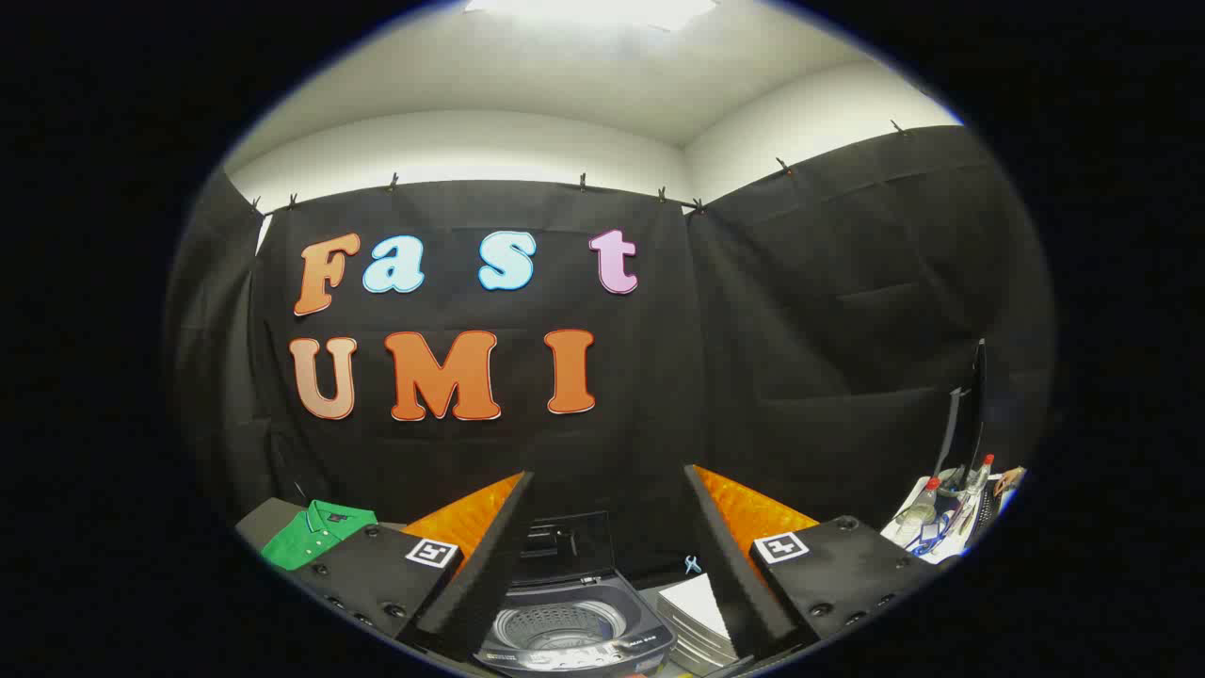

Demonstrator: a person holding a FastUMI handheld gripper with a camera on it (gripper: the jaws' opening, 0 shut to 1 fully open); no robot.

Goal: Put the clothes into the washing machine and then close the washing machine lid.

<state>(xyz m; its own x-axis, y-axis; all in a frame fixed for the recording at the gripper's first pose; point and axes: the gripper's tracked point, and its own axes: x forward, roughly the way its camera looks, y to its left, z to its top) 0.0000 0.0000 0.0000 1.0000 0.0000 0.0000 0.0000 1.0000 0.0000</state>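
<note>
The gripper (pixel 607 574) hangs above the washing machine (pixel 574 631), its fingers (pixel 485 574) spread wide and holding nothing. The machine sits between and just below them, its steel drum showing and its dark lid (pixel 565 546) standing upright at the rear. Just right of the machine lies a stack of white sheets (pixel 698 612) with a small blue clip (pixel 693 564) behind it. Left of the machine, beyond the left finger, rests a folded green shirt (pixel 315 533). Well to the machine's right, bottles (pixel 918 513) crowd a white bench (pixel 918 546).

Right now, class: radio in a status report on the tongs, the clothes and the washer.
Tongs open, empty. Washer below, lid up. Green shirt off to the side.
</note>
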